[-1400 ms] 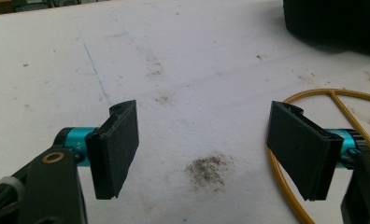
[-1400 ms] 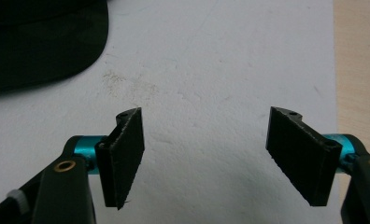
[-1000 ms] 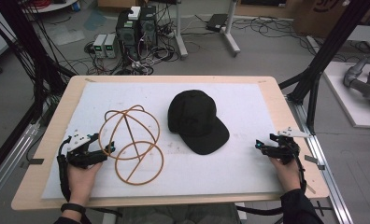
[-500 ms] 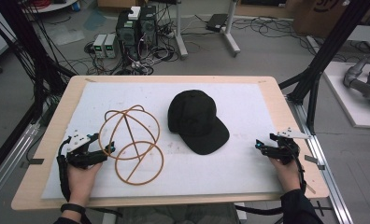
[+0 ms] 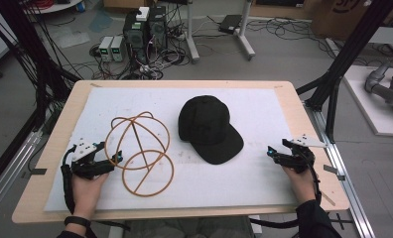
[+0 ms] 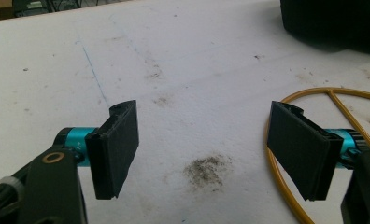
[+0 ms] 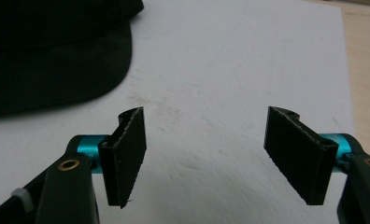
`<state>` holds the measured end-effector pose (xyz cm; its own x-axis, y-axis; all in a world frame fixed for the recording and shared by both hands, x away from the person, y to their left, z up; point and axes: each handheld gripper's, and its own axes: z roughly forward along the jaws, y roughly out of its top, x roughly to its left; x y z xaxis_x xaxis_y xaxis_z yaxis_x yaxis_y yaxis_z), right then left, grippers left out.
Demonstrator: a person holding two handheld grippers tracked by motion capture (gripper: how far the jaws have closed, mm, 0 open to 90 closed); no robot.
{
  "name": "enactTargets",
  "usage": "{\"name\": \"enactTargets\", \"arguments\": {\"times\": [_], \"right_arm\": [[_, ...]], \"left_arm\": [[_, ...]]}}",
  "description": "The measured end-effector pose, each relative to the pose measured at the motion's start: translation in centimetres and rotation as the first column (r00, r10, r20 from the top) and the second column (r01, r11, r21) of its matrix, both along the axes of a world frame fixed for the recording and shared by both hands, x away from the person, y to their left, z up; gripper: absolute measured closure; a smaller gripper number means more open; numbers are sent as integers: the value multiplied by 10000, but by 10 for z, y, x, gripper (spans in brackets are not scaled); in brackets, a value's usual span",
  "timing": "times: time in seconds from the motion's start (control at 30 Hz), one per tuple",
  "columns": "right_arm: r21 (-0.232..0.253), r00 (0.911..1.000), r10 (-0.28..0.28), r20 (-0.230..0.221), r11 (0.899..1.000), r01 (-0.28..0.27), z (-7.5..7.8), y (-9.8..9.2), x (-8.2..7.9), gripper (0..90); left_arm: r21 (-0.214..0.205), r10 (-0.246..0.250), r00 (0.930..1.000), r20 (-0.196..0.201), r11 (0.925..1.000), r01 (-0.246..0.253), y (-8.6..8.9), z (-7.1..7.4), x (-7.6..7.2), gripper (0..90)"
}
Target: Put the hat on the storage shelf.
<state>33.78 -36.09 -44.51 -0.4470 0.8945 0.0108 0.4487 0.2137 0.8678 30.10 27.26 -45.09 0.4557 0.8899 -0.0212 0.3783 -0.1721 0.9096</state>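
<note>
A black cap [image 5: 208, 128] lies on the white mat [image 5: 264, 109] that covers the wooden table [image 5: 294, 106], a little to the right of the mat's middle, its brim pointing toward the person's side. Just left of the cap stands a wire frame [image 5: 137, 148] of orange hoops: a rounded dome at the far end and a flat ring with a cross-bar lying on the mat nearer the person. The frame and the cap are close but apart.

Left of the cap, beyond the frame, the left gripper [image 5: 116, 158] rests low on the mat in the person's left hand [image 5: 88, 181]. Its jaws stand wide apart with nothing between them; in the left gripper view [image 6: 202, 154] one jaw sits just beside the rim of the flat ring, whether it touches it I cannot tell, and bare, smudged mat lies in the gap.

Right of the cap, near the mat's right edge, the right gripper [image 5: 271, 151] is held by the right hand [image 5: 299, 177], its tips pointing toward the cap's brim and well clear of it. Its jaws are also spread wide and empty; the right gripper view [image 7: 204, 154] has the brim at the upper left.
</note>
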Motion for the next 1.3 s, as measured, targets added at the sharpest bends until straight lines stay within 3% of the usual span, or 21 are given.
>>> {"name": "enactTargets", "arguments": {"times": [0.33, 0.47, 0.5, 0.63, 0.7, 0.73, 0.8, 0.97, 1.07, 1.3], "right_arm": [[431, 9939, 805, 749, 9955, -838, 24, 46, -1, 291], [522, 9911, 1018, 858, 9929, -1065, 32, 75, -4, 275], [522, 9911, 1018, 858, 9929, -1065, 32, 75, -4, 275], [1062, 9890, 1127, 954, 9867, -1227, 40, 113, -4, 253], [1115, 9878, 1202, 994, 9851, -1311, 41, 118, -3, 253], [1127, 9857, 1335, 1029, 9830, -1449, 44, 134, -2, 253], [1200, 9844, 1478, 954, 9800, -1587, 46, 146, 0, 253], [934, 9808, 1521, 1219, 9820, -1639, 50, 171, 3, 254], [554, 9793, 1291, 1562, 9887, -1392, 57, 191, 8, 255], [104, 9797, 1021, 1727, 9944, -1055, 63, 223, 11, 277]], "left_arm": [[-68, 44, 10000, 5, 10000, -44, 1, 0, 0, 257], [-7, 18, 10000, 8, 10000, -18, 1, 0, 0, 257], [-7, 18, 10000, 8, 10000, -18, 1, 0, 0, 257], [-37, 38, 10000, 19, 10000, -38, 1, 0, 0, 257], [-38, 36, 10000, 15, 10000, -36, 1, 0, 0, 257], [-22, 24, 10000, 12, 10000, -24, 1, 0, 0, 258], [-13, 5, 10000, 17, 10000, -5, 1, 0, 0, 258], [-21, 18, 10000, 12, 10000, -18, 1, 0, 0, 259], [-20, 16, 10000, 7, 10000, -16, 1, 0, 0, 260], [-46, 16, 10000, 8, 10000, -16, 1, 0, 0, 261]]}}
